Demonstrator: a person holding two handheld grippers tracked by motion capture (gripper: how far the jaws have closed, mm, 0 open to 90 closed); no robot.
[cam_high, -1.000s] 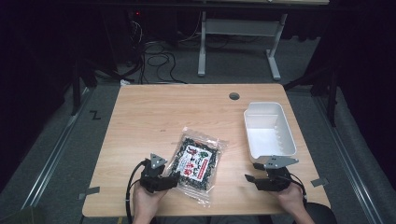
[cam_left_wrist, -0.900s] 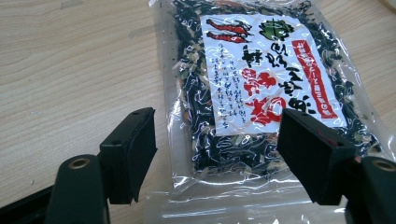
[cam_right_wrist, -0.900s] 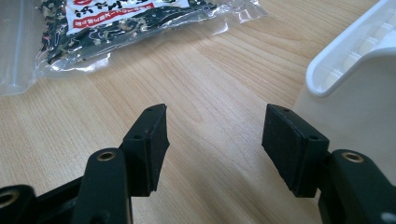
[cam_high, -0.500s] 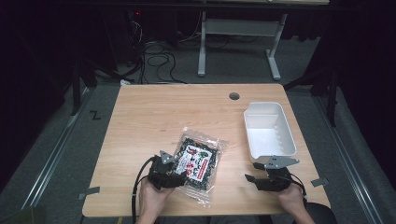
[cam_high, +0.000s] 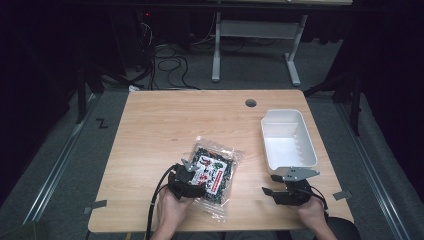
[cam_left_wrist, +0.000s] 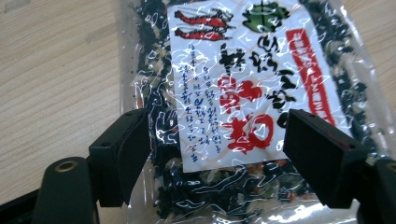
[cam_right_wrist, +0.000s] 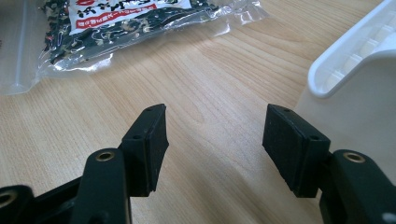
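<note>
From above, the bag (cam_high: 214, 172) lies mid-table, the left gripper (cam_high: 186, 181) at its near edge and the right gripper (cam_high: 287, 192) by the tray (cam_high: 289, 138). The left gripper view shows wide jaws straddling the bag. The right gripper view shows wide jaws over bare table (cam_right_wrist: 201, 98).

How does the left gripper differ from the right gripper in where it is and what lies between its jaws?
The left gripper is over the snack bag, with its jaws on either side of the bag's label; the right gripper has bare table between its jaws. The left is at the bag, the right near the white tray. Both are open.
</note>
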